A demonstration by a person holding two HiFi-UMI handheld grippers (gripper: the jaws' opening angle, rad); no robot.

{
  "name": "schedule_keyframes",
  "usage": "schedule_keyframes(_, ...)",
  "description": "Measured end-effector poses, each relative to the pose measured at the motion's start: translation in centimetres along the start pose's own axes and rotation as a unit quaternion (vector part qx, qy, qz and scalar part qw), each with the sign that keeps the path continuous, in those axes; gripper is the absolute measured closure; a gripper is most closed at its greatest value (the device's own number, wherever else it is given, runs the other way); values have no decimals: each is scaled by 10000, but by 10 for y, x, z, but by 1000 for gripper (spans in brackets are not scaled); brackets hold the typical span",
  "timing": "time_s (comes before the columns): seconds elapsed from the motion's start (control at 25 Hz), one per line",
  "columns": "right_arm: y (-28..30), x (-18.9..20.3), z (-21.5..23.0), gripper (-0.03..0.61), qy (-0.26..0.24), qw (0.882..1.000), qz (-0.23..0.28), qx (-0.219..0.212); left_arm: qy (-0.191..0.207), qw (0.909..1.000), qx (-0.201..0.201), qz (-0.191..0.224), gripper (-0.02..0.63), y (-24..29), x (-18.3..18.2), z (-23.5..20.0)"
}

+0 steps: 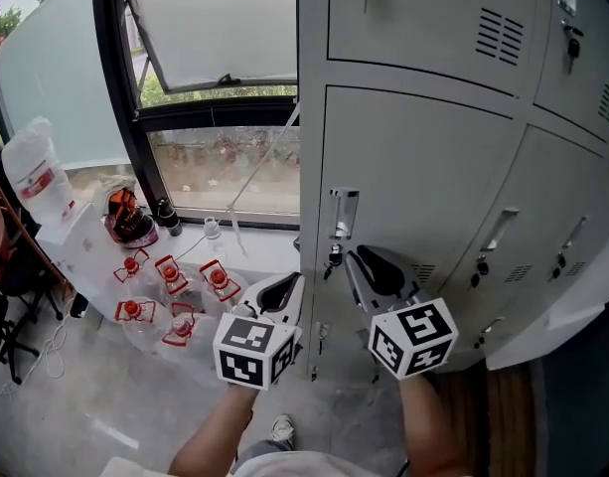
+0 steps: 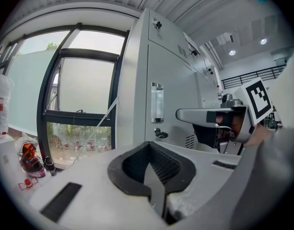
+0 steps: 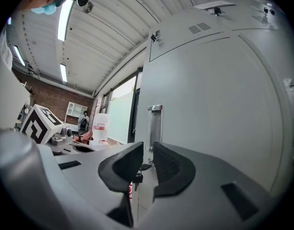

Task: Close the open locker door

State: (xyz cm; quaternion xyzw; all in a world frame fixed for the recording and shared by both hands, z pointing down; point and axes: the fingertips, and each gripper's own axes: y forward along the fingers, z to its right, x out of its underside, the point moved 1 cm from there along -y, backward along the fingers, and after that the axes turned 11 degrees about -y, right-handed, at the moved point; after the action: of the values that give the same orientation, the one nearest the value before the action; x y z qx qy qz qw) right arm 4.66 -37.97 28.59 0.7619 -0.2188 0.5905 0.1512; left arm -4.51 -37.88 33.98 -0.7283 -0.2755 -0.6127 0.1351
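Observation:
A bank of grey lockers fills the right of the head view. The middle locker door (image 1: 423, 187) has a metal handle (image 1: 343, 214) and a key (image 1: 333, 258) hanging under it. It lies about flush with its neighbours; I cannot tell if a gap remains. My right gripper (image 1: 369, 258) points at the door just below the key, its jaws a narrow gap apart with nothing between them (image 3: 147, 150). Whether it touches the door is unclear. To its left, off the locker's edge, my left gripper (image 1: 287, 288) is shut and empty (image 2: 147, 147). The handle (image 2: 157, 102) shows ahead of it.
A window (image 1: 215, 87) stands left of the lockers. Several clear bottles with red caps (image 1: 170, 276) lie on the floor under it, and a large water jug (image 1: 36, 177) stands on a white ledge. More locker doors (image 1: 572, 227) run to the right.

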Motion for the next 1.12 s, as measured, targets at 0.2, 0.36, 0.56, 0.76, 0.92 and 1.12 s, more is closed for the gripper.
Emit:
schedule_keyframes(0.2,-33,8,4,526,95,9998,-78,147,126,9999,70,10,607,-5,4,25)
schedule_keyframes(0.36,-61,16,5,528,196,9994,-132,247,172,9997,174,-51,607,-11,10,49)
schedule_keyframes(0.56,-94,25,3,546,258,9990,-190,302,213,9995,244,-40,607,-23,18,73)
schedule_keyframes(0.76,-119,30,-2,560,294,9989,-233,277,265,9993,275,28,607,-36,22,94)
schedule_keyframes(0.92,-137,33,-5,568,297,9988,-246,286,343,9990,287,36,607,-44,28,111)
schedule_keyframes(1.12,-154,34,-6,572,248,9990,-246,267,343,9990,292,55,607,-51,34,126)
